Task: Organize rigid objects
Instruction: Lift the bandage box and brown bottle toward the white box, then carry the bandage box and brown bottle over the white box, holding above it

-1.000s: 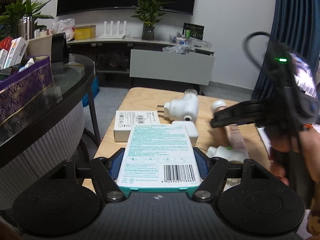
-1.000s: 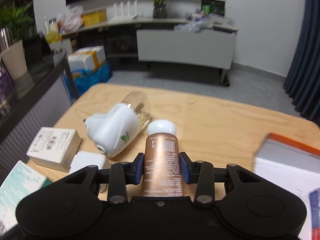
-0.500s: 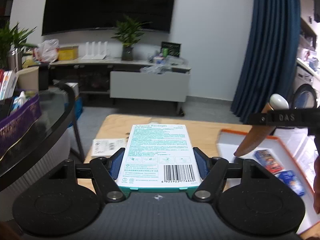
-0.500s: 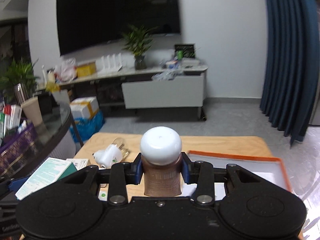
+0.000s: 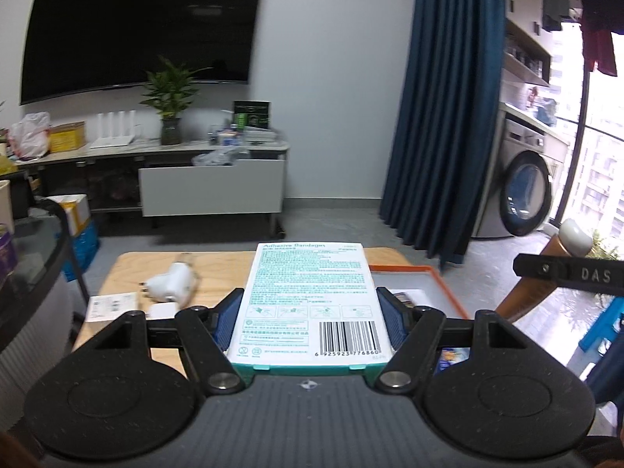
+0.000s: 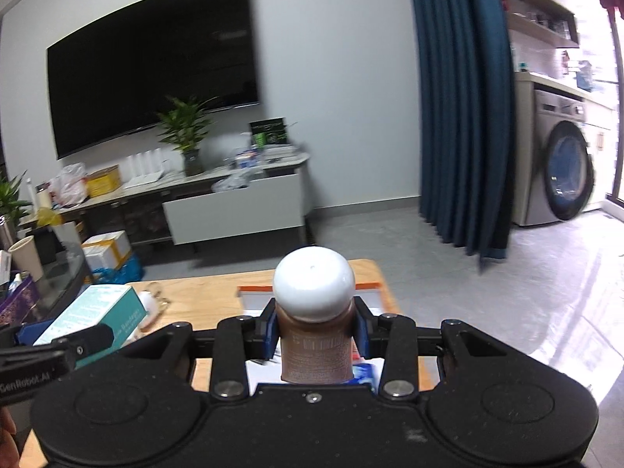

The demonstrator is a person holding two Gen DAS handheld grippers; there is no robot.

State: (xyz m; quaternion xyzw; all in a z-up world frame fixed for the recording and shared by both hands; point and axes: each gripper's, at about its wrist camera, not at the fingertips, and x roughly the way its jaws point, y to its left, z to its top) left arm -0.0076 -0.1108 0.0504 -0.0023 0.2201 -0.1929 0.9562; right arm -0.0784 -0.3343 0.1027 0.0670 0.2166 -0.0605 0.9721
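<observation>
My left gripper is shut on a teal and white box of adhesive bandages, held flat above the wooden table. The same box shows at the left of the right wrist view. My right gripper is shut on a brown bottle with a round white cap, raised over the orange-rimmed tray. That bottle and the right gripper's finger appear at the right edge of the left wrist view. The tray lies on the right half of the table.
A white plug adapter, a small white box and a white charger block lie on the table's left side. A dark glass-topped counter stands at the left. Beyond are a TV cabinet, blue curtain and washing machine.
Both grippers have risen from the table and swung right, each keeping its object. The bottle went from lying low over the tabletop to being held high over the tray.
</observation>
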